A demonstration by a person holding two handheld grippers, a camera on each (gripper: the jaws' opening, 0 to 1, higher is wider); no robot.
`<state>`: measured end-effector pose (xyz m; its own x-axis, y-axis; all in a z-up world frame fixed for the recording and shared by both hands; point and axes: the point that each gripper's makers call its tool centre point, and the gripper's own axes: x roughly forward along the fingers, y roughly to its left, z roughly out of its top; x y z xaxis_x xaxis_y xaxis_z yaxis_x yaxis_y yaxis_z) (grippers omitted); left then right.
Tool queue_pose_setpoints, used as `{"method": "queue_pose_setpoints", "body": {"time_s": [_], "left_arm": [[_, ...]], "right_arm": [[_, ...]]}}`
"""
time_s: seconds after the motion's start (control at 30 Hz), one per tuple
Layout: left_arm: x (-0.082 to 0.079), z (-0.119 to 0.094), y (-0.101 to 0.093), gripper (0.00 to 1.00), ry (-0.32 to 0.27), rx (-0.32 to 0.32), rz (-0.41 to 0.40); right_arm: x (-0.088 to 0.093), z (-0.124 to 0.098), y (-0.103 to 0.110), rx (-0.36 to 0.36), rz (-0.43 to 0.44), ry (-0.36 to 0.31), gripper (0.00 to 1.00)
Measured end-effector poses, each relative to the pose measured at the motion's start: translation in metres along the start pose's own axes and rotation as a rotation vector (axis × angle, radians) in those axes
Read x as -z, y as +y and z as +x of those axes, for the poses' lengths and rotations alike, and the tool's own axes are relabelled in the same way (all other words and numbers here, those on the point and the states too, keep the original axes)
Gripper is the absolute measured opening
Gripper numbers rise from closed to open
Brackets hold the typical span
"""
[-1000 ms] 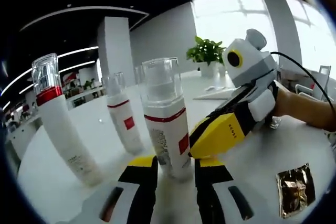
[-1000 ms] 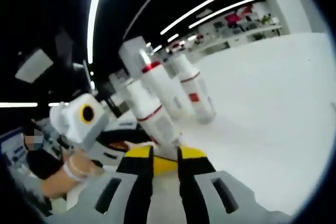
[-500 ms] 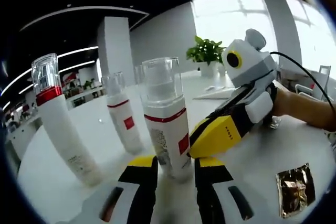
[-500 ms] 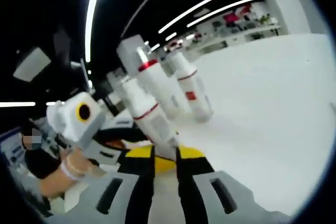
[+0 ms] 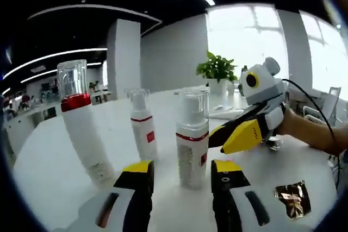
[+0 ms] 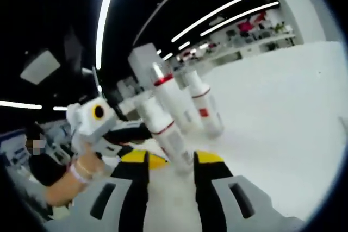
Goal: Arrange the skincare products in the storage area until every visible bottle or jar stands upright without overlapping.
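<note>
Three bottles stand upright on the white table [image 5: 49, 150] ahead of my left gripper [image 5: 179, 175], and none overlaps another. Furthest to the left of my jaws is the tall bottle with the red collar [image 5: 81, 120] and clear cap. Next, a little beyond the left jaw, is the slim pump bottle [image 5: 142, 129] with a red square on its label. Straight ahead, just past the gap between my jaws, is the wide pump bottle [image 5: 192, 137] with its red band. My left gripper is spread, the jaws apart and holding nothing, with that bottle standing free of them.

To the right of it my right gripper [image 5: 242, 134] reaches in, its yellow tip near the bottle's shoulder; whether it touches I cannot tell from here. In the right gripper view my own jaws [image 6: 169, 169] are also spread, the wide pump bottle [image 6: 166, 134] standing just ahead of the gap, ungripped. Further right, near my right jaw, a crinkled foil sachet [image 5: 292, 199] lies flat on the table.

I judge the bottle work essentially finished: all three stand clear and visible. What remains, if anything, is the sachet, which is no bottle or jar, and drawing both grippers away without knocking the nearest bottle.
</note>
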<state>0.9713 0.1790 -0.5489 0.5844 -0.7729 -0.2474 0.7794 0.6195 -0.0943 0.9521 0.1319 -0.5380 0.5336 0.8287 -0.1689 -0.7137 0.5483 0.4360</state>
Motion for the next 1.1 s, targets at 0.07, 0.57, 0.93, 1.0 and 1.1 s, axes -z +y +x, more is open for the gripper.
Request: {"method": "queue_pose_setpoints", "body": {"time_s": [0.07,0.57,0.93,1.0,1.1], "left_arm": [[-0.004,-0.007,0.004,0.43,-0.018,0.016,-0.016],[-0.047,-0.046,0.034,0.41,-0.292,-0.096,-0.032],[-0.069,-0.088,0.066,0.46,-0.348,-0.367,0.028],[-0.063,-0.098,0.076,0.48,-0.304,-0.451,0.013],[-0.063,-0.100,0.074,0.52,-0.315,-0.450,-0.016]], "right_arm": [[-0.011,-0.003,0.001,-0.021,0.035,-0.049,0.44],[-0.098,-0.049,-0.013,0.101,-0.056,-0.421,0.64],[-0.147,-0.119,-0.005,0.122,-0.242,-0.586,1.00],[-0.156,-0.144,-0.003,0.146,-0.269,-0.642,1.00],[-0.154,-0.169,-0.009,0.190,-0.300,-0.587,1.00]]}}
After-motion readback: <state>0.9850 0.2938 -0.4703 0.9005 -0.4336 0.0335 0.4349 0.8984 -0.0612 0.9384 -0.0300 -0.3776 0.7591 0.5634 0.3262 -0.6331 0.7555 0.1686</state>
